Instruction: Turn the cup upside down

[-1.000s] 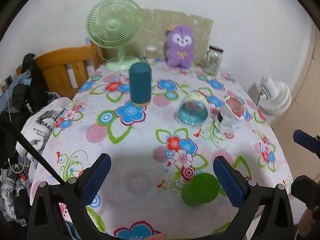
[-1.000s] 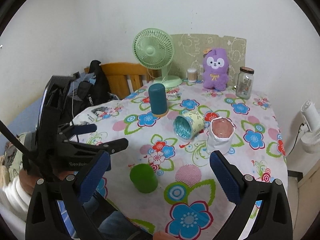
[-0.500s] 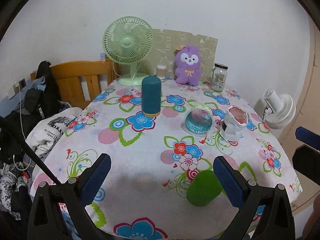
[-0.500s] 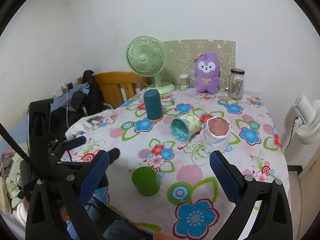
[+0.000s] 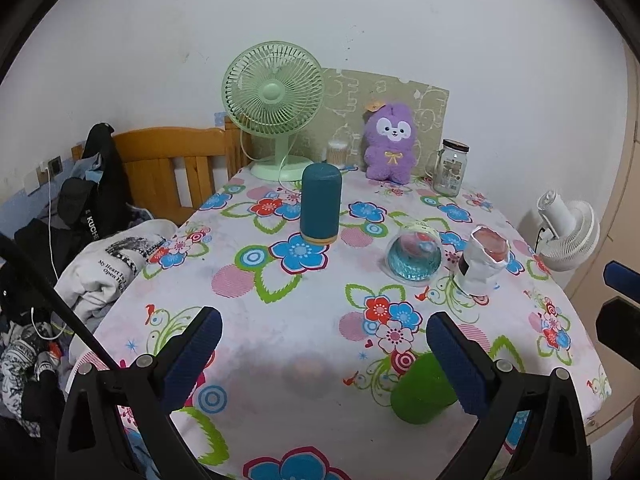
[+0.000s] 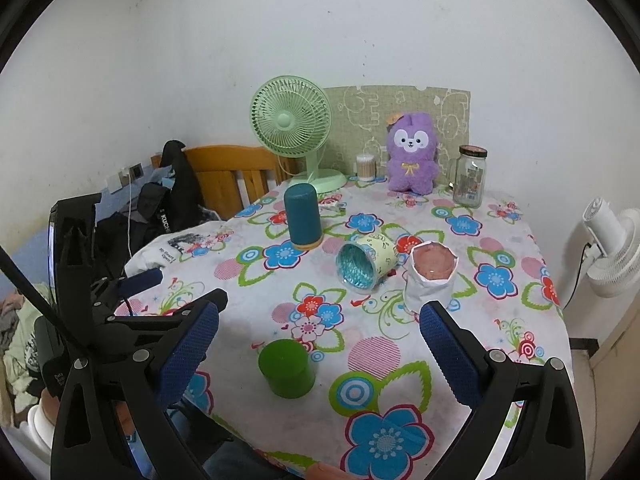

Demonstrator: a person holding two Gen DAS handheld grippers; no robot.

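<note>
A green cup (image 6: 286, 367) stands upside down near the front edge of the flowered table (image 6: 400, 384); it also shows in the left wrist view (image 5: 425, 393). A pale yellow cup with a blue inside (image 6: 366, 262) lies on its side mid-table, mouth toward me, also seen in the left wrist view (image 5: 414, 253). A white cup with a pink inside (image 6: 430, 280) stands upright beside it. A tall teal cup (image 6: 303, 216) stands upside down farther back. My left gripper (image 5: 322, 354) and my right gripper (image 6: 320, 350) are both open and empty, held above the table's near edge.
A green fan (image 6: 294, 128), a purple plush toy (image 6: 410, 156), a glass jar (image 6: 470, 176) and a small cotton-swab tub (image 6: 366, 168) line the back. A wooden chair with clothes (image 5: 160, 168) stands left. A white fan (image 6: 612, 248) stands right of the table.
Both grippers have pulled back and risen, so the table looks farther away. The objects on the table have not moved.
</note>
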